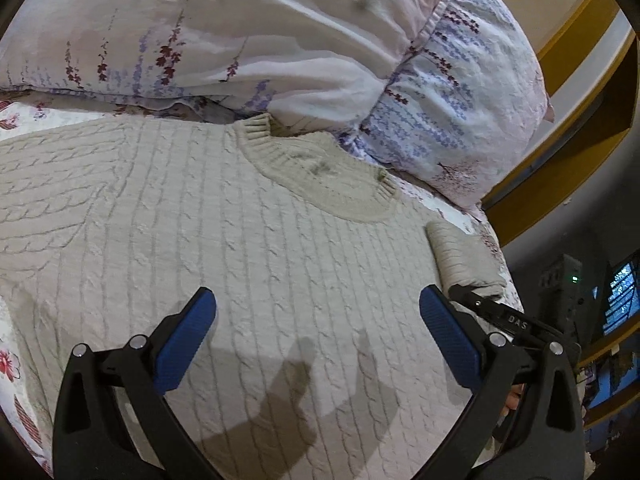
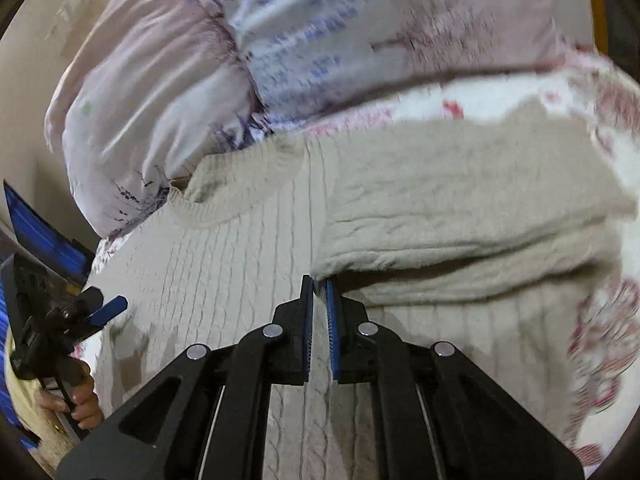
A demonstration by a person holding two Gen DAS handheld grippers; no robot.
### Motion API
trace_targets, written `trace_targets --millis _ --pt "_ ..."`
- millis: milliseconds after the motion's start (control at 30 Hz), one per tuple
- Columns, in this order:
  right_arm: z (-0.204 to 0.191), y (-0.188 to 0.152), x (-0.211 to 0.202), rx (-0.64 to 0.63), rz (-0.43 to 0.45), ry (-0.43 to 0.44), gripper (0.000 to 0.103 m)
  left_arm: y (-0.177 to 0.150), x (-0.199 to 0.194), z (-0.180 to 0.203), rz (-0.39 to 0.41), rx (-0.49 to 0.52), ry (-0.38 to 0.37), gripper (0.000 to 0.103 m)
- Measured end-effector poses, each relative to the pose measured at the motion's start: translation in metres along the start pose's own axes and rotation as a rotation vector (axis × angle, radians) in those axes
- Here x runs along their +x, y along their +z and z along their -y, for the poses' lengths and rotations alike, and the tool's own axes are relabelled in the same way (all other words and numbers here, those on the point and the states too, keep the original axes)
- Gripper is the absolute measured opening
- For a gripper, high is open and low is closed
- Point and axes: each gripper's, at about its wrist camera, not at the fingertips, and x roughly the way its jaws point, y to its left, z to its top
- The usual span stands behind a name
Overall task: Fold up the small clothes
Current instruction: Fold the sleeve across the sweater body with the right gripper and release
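while the right claw (image 2: 319, 292) pinches a sleeve (image 2: 460, 204) folded across the sweater (image 1: 224, 232), the left claw (image 1: 318, 320) hovers wide open and empty above it, most folds remaining.

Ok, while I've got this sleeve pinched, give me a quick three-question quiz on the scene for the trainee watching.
1. True or false: the left gripper is open above the sweater, holding nothing.
2. Which part of the sweater is the right gripper shut on?
A. the neckline
B. the edge of the sleeve folded across the body
C. the bottom hem
3. Fill in: the neckline lies next to the floral ____ at the head of the bed.

Key: 1 true; 2 B; 3 pillow.
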Motion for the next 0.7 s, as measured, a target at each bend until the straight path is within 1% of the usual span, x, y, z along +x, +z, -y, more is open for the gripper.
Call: trace_targets --millis 33,67,133,167,267,300,333,367,400,433,500,567,600,667,700 --pt "0.002 0.002 -0.003 0.027 0.006 0.019 0.014 0.000 0.000 0.000 0.000 0.000 -0.006 0.101" --pt "0.004 0.000 -0.007 0.054 0.013 0.037 0.027 0.000 -0.001 0.001 0.000 -0.001 -0.012 0.101" --pt "0.015 0.003 -0.017 0.115 0.052 0.062 0.047 0.001 0.000 0.000 -0.003 -0.012 -0.028 0.101" --pt "0.019 0.004 -0.021 0.143 0.077 0.061 0.047 0.002 0.001 -0.002 -0.007 -0.027 -0.042 0.101" --pt "0.036 0.012 -0.027 0.240 0.123 0.036 0.046 0.002 0.002 -0.006 -0.017 -0.065 -0.076 0.101" --pt "0.044 0.015 -0.028 0.277 0.140 0.008 0.045 0.002 0.002 -0.008 -0.020 -0.078 -0.086 0.101" --pt "0.047 0.018 -0.027 0.290 0.151 -0.015 0.033 0.002 0.001 -0.009 -0.022 -0.083 -0.088 0.101" --pt "0.050 0.021 -0.027 0.295 0.161 -0.049 0.018 0.002 0.000 -0.010 -0.021 -0.090 -0.092 0.100" --pt "0.050 0.022 -0.028 0.288 0.170 -0.080 0.013 0.002 -0.001 -0.012 -0.020 -0.093 -0.095 0.100" --pt "0.044 0.025 -0.029 0.261 0.188 -0.106 0.011 0.002 -0.002 -0.013 -0.020 -0.099 -0.099 0.099" --pt "0.021 0.028 -0.030 0.176 0.226 -0.125 0.009 0.002 -0.006 -0.017 -0.017 -0.117 -0.117 0.098" --pt "-0.019 0.030 -0.031 0.035 0.260 -0.094 0.009 0.003 -0.009 -0.021 -0.011 -0.148 -0.143 0.097" --pt "-0.033 0.030 -0.029 -0.007 0.260 -0.075 0.009 0.003 -0.009 -0.023 -0.008 -0.160 -0.156 0.097" --pt "-0.075 0.025 -0.017 -0.150 0.209 -0.005 0.010 0.004 -0.009 -0.025 -0.010 -0.188 -0.188 0.094" --pt "-0.094 0.019 -0.006 -0.224 0.155 0.015 0.010 0.003 -0.008 -0.027 -0.017 -0.208 -0.208 0.093"
